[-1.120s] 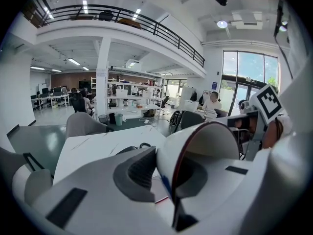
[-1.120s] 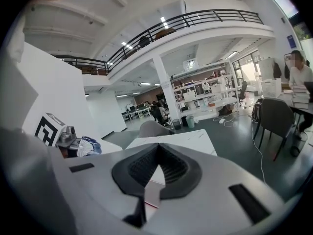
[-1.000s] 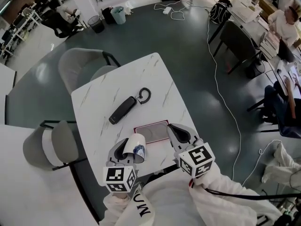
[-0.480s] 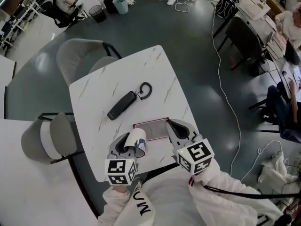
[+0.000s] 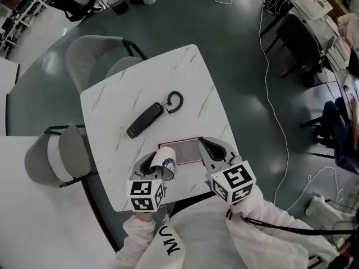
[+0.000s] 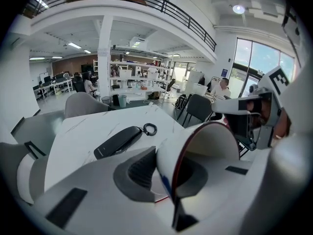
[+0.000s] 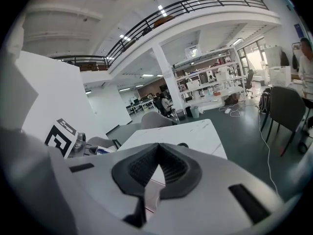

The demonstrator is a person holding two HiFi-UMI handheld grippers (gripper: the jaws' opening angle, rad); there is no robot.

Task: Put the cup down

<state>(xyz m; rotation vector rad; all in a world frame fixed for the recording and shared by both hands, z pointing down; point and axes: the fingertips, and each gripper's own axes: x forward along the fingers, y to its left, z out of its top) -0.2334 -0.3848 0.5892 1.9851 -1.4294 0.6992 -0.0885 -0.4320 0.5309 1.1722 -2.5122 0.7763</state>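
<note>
Left tongs (image 5: 152,162) pinch the thin wall of the white paper cup (image 5: 166,163), which is tilted with its round mouth sideways over the near edge of the marbled white desk (image 5: 123,94). Right of the cup, the right tongs (image 5: 205,149) are pressed together and empty. Just beside the cup lies a flat red-edged slab (image 5: 188,151). Beyond the cup is a black oblong handset (image 5: 145,120) with a ring loop.

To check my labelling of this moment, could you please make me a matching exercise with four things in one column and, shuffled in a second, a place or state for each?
Things:
1. cup
2. black handset
3. red-edged tablet
4. right claw

Places or states:
A. shut, with nothing between its jaws
B. gripped by the left claw
C. flat on the table, just ahead of both claws
D. mid-table, with a ring at its far end

Pairs: 1-B; 2-D; 3-C; 4-A
</note>
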